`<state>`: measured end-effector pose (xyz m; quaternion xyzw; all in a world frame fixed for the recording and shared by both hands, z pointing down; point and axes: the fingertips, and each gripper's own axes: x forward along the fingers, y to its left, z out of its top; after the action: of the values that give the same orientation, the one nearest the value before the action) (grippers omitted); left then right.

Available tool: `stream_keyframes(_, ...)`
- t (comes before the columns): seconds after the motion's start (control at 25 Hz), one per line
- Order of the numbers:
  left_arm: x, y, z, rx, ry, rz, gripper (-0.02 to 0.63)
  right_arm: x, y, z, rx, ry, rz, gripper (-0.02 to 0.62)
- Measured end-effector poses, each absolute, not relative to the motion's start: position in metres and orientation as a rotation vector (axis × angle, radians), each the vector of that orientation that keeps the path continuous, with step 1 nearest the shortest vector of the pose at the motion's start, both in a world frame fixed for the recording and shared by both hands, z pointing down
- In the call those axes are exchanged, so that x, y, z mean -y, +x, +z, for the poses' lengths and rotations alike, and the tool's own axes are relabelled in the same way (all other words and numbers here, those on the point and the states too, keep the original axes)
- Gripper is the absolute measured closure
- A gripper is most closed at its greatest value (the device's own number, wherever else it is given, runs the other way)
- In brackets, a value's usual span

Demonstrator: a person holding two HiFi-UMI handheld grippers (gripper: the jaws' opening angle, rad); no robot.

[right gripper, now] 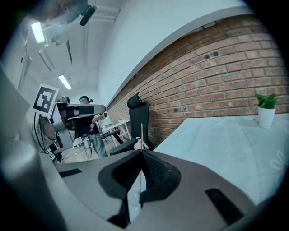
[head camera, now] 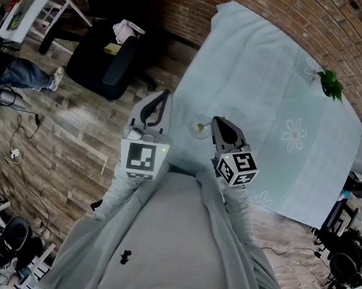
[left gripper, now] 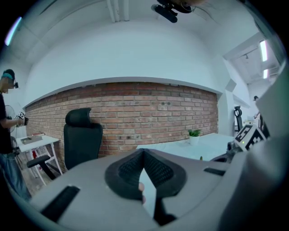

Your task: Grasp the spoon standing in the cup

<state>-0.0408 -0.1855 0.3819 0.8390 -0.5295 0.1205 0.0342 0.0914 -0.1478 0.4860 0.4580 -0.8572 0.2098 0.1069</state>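
**Both claws closed; spoon waits just ahead of the right one**

The left claw (head camera: 162, 100) is held up off the surface. Its two black ribbed jaws are brought together at the tips with nothing between them. Past those tips its own view shows only a brick wall (left gripper: 149, 103) and a black office chair (left gripper: 81, 140).

To the right of that claw and lower down, between it and the right claw (head camera: 216, 121), stands the small clear glass cup (head camera: 199, 127). It sits near the edge of the pale blue-green cloth-covered surface (head camera: 267, 79), and in the head view it is just left of the right claw's tips.

The thin, pale, straight-handled spoon (right gripper: 142, 134) stands upright in the cup. From the right claw's view the handle lines up with the seam of the jaws. It rises above their tips and shows again through the gap behind them. The handle looks too slender to be at the tips themselves, so I judge that it lies beyond them and is not pinched.

The right claw's jaws meet tip to tip and hold nothing.

The spoon should be light and stiff, but its narrow, smooth handle may slip or swivel in a loose pinch. The cup is glass, probably light, and close to the edge, so a sideways nudge could tip it. The best hold is likely the upper handle, clear of the rim. The jaws would have to open first, close squarely from both sides, then lift straight up.
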Motion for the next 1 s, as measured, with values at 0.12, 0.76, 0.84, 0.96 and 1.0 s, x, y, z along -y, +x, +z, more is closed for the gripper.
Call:
stream_keyframes(0.12,0.185,-0.04,0.376,1.632,2.594,0.359,0.588,0.147,0.094,0.473,2.546,1.366,0.601,0.578)
stream_keyframes(0.76,0.182,-0.017,0.351,1.562,2.731,0.312,0.588,0.137,0.134,0.37,2.639,1.598,0.346,0.58)
stream_keyframes(0.84,0.18,-0.012,0.349,1.546,2.747,0.305,0.588,0.134,0.144,0.355,2.631,1.643,0.288,0.579)
stream_keyframes(0.96,0.178,-0.003,0.348,1.518,2.768,0.3,0.588,0.129,0.162,0.338,2.6,1.708,0.201,0.579)
stream_keyframes(1.0,0.178,0.0,0.347,1.509,2.775,0.299,0.588,0.128,0.169,0.332,2.587,1.731,0.17,0.578)
